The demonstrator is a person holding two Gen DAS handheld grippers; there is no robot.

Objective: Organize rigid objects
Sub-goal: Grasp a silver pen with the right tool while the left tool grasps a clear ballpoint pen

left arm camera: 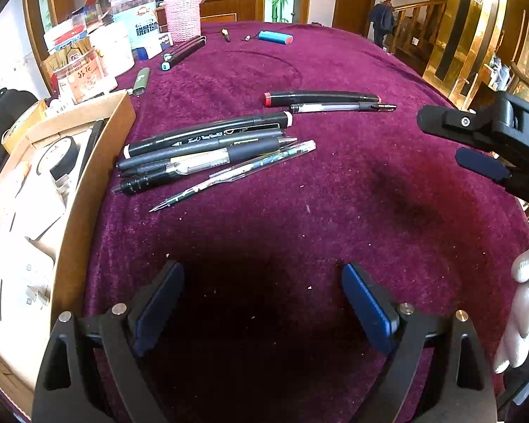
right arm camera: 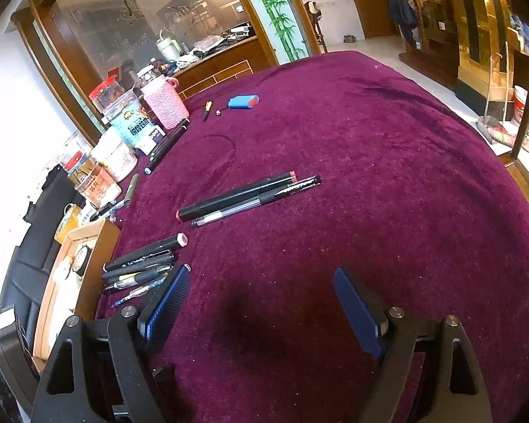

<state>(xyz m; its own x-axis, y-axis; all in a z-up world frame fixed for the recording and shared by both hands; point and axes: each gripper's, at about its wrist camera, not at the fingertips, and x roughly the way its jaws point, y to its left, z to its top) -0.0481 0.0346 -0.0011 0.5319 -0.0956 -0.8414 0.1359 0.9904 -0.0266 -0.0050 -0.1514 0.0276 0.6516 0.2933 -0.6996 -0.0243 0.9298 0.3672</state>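
A bunch of several black pens [left arm camera: 208, 151] [right arm camera: 141, 268] lies side by side on the purple cloth next to a cardboard box [left arm camera: 88, 183] [right arm camera: 88, 246]. Further out rest a black marker with red ends [left arm camera: 321, 98] [right arm camera: 236, 195] and a clear gel pen [left arm camera: 338, 107] [right arm camera: 257, 201], close together. My left gripper [left arm camera: 261, 303] hangs open over bare cloth, short of the pens, nothing between its blue pads. My right gripper [right arm camera: 261, 299] [left arm camera: 451, 141] is open too, empty, with its left pad beside the pen bunch's tips.
Jars and tubs [left arm camera: 99, 53] [right arm camera: 120, 134], a pink knitted bottle sleeve [left arm camera: 183, 14] [right arm camera: 164, 104] and two more markers [left arm camera: 183, 51] [right arm camera: 166, 144] crowd the far left. A blue lighter-like item [left arm camera: 275, 37] [right arm camera: 243, 101] lies at the back. A hand's fingers [left arm camera: 518, 310] show at right.
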